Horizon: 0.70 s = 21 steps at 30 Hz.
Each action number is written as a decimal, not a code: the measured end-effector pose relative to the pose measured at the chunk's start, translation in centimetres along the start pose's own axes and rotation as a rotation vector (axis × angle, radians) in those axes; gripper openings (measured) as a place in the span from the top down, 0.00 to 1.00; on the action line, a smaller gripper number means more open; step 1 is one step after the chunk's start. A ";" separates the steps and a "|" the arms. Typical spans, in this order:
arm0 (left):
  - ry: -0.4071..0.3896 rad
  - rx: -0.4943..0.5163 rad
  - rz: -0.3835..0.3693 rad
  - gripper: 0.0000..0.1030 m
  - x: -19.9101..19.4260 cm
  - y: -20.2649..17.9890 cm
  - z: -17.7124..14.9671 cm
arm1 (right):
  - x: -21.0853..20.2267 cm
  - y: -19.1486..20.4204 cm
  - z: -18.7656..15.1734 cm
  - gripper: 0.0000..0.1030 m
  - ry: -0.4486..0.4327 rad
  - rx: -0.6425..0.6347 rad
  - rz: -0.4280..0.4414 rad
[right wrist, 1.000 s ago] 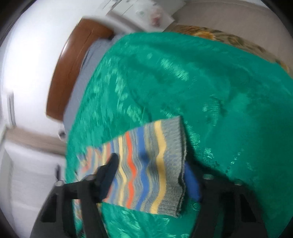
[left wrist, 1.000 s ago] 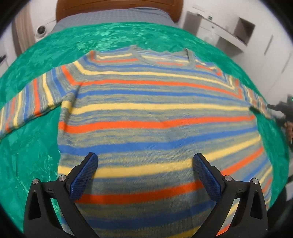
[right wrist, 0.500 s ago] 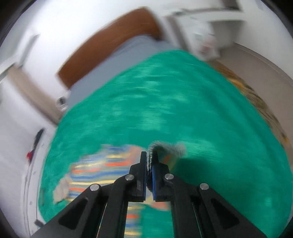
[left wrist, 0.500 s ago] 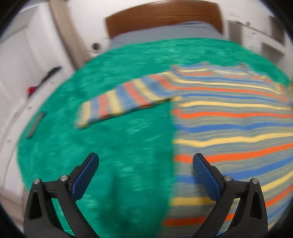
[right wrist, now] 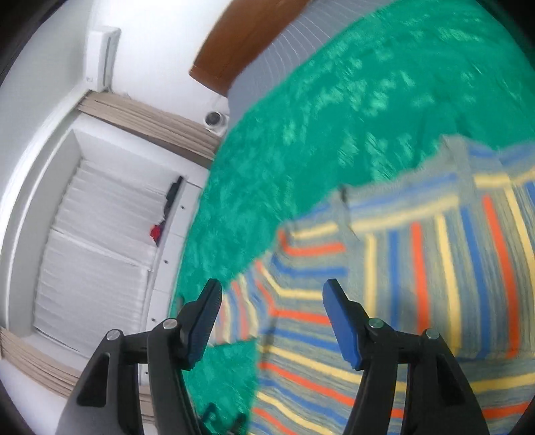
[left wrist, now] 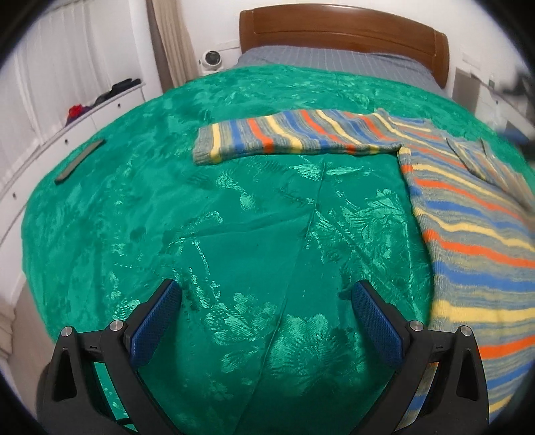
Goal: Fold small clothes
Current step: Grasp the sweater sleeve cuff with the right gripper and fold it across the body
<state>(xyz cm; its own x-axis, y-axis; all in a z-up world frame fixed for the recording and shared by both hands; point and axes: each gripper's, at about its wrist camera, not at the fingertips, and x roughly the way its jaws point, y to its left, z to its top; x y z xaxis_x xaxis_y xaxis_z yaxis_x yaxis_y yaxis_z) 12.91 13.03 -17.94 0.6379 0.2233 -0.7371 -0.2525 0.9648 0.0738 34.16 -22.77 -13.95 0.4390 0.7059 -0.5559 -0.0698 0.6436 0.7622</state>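
A striped sweater (left wrist: pixel 474 234) in grey, blue, orange and yellow lies on the green bedspread (left wrist: pixel 217 217). Its left sleeve (left wrist: pixel 287 137) stretches out flat to the left. Its other sleeve (right wrist: pixel 461 267) lies folded across the body in the right wrist view, and a folded piece shows in the left wrist view (left wrist: pixel 481 157). My left gripper (left wrist: pixel 267 308) is open and empty over bare bedspread, left of the sweater's body. My right gripper (right wrist: pixel 271 301) is open and empty above the sweater's shoulder (right wrist: pixel 294 287). The right wrist view is blurred.
A dark flat remote (left wrist: pixel 80 160) lies near the bed's left edge. A wooden headboard (left wrist: pixel 341 30) and grey sheet (left wrist: pixel 327 60) are at the far end. A white drawer unit (left wrist: pixel 73 130) with dark items stands left of the bed.
My right gripper carried the right sleeve over the body, let it go and opened. My left gripper swung left, off the sweater's body to over the bare bedspread.
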 end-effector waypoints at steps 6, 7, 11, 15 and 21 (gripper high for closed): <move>-0.002 0.025 0.022 0.00 0.5 -0.6 -0.2 | -4.4 -9.3 -3.9 0.47 0.047 -0.075 -0.320; -0.003 0.030 0.020 0.00 0.5 -0.6 -0.2 | -5.9 -10.5 -4.4 0.53 0.018 -0.094 -0.317; 0.005 0.030 0.007 0.00 0.7 -0.4 -0.5 | -11.6 -12.0 -5.4 0.44 -0.093 -0.107 -0.378; 0.010 0.037 0.021 0.00 1.0 -0.7 -0.7 | -16.6 -11.4 -7.3 0.31 -0.186 -0.156 -0.393; 0.017 0.033 0.030 0.00 1.2 -0.9 -0.7 | -21.7 -15.0 -11.5 0.29 -0.280 -0.137 -0.550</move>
<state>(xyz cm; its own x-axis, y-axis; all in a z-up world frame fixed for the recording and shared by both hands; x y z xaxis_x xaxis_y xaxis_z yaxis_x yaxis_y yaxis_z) 13.37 12.37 -19.32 0.6178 0.2497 -0.7456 -0.2469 0.9619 0.1176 15.38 -44.33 -17.10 0.6593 0.1687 -0.7327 0.1272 0.9354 0.3299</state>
